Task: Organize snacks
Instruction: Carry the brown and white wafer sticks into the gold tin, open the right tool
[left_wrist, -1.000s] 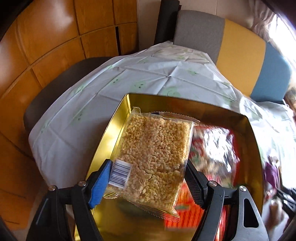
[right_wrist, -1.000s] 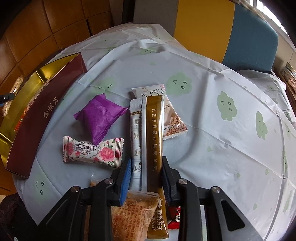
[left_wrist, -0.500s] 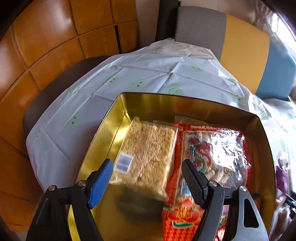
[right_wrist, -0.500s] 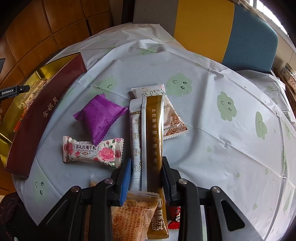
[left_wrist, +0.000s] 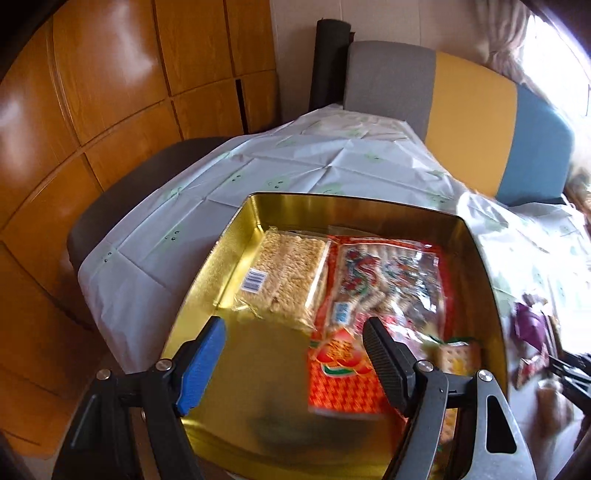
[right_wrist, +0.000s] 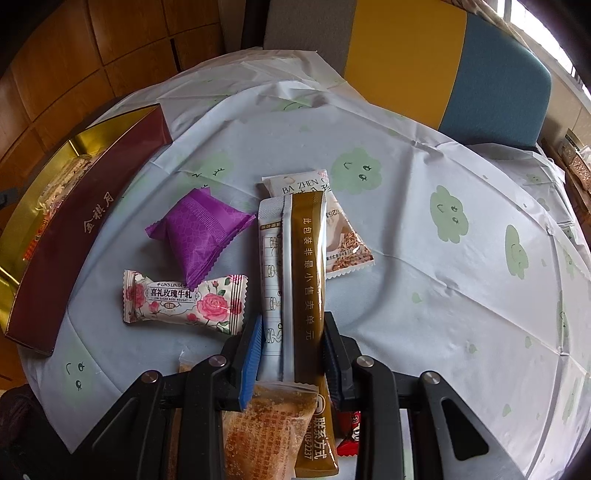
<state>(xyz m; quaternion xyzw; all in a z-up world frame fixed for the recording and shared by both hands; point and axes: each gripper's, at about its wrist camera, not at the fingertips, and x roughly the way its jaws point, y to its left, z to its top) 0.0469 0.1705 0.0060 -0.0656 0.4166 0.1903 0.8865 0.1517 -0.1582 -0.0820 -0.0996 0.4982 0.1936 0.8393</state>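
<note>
My left gripper (left_wrist: 293, 347) is open and empty above the gold tin (left_wrist: 480, 266). In the tin lie a clear pack of yellow puffed-rice cake (left_wrist: 286, 271), a red printed snack bag (left_wrist: 376, 314) and a small cracker pack (left_wrist: 456, 356). My right gripper (right_wrist: 293, 347) is shut on a brown and silver stick sachet (right_wrist: 293, 280), which rests low over the table. A purple pouch (right_wrist: 197, 234), a rose nougat pack (right_wrist: 184, 301), a white oat pack (right_wrist: 341, 236) and an orange-brown crumb pack (right_wrist: 258, 432) lie around it.
The tin shows in the right wrist view at the far left, with a maroon outer wall (right_wrist: 74, 240). A pale tablecloth with green faces (right_wrist: 443, 277) covers the round table. A grey, yellow and blue chair back (left_wrist: 461, 118) stands behind. Wooden panels (left_wrist: 110, 92) are on the left.
My left gripper let go of the puffed-rice pack, which now lies in the tin, and drew back and up. The right gripper has not moved.
</note>
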